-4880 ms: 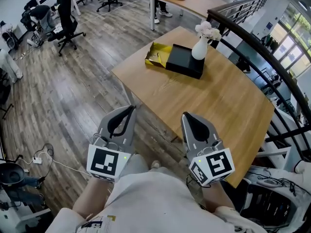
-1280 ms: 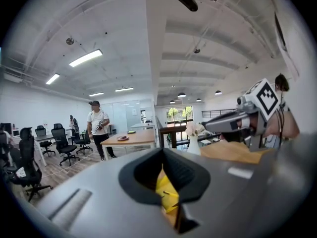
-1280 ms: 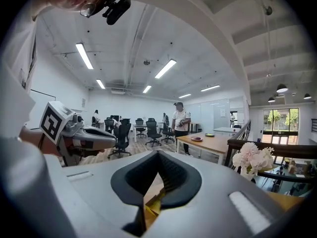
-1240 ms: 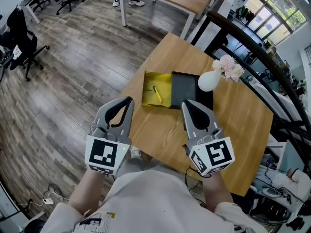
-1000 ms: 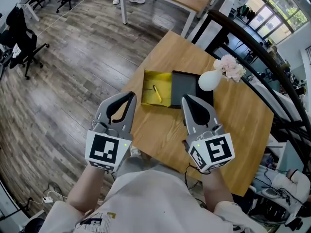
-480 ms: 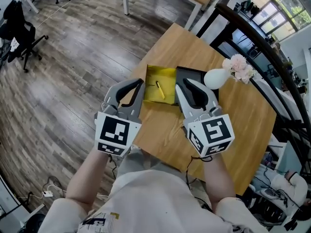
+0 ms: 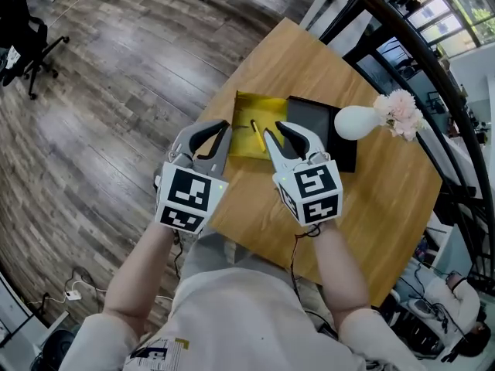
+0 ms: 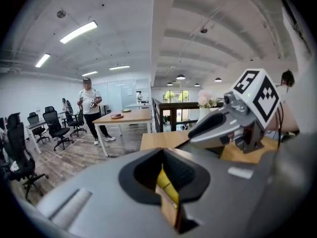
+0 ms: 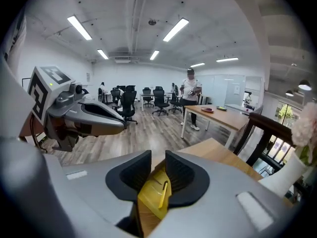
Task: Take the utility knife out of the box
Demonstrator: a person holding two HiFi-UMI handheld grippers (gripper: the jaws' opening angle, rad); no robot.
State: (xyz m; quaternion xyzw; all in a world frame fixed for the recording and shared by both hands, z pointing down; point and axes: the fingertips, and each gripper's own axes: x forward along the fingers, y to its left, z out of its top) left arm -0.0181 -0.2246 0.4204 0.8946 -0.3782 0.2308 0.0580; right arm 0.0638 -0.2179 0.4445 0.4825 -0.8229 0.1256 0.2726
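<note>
No legible words or numbers, only black-and-white square markers [image 7: 186, 199], shirt print [image 7: 158, 355] too blurred to read.

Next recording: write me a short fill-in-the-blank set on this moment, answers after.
The utility knife lies inside the ___ box. The white vase holds ___ flowers. The left tongs are shut, while the right tongs are ___.
Missing words: yellow; pink; open.
</note>
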